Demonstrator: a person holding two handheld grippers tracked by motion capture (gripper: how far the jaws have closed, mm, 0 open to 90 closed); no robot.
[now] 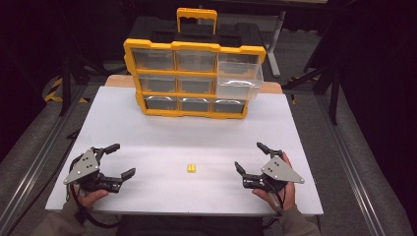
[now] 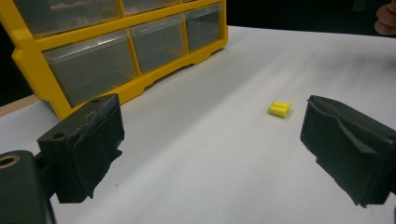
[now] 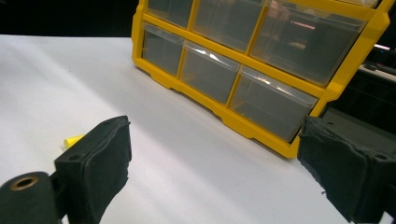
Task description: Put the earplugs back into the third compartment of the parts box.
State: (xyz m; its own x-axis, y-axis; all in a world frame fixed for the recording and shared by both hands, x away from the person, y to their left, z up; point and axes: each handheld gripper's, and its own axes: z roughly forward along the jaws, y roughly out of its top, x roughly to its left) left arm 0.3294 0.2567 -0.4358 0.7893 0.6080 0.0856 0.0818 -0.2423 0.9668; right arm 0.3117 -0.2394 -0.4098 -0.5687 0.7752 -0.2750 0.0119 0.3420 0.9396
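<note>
Fingers (image 1: 127,173) of both grippers spread wide, flanking yellow piece (image 1: 191,168) lying crosswise.

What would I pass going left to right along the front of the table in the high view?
Left claw → small yellow piece → right claw. Both claws are open and sit on the white table.

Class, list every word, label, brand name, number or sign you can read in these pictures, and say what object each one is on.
None can be read: the organizer, its drawers, the yellow piece, the table and both grippers carry no legible text in any view.
</note>
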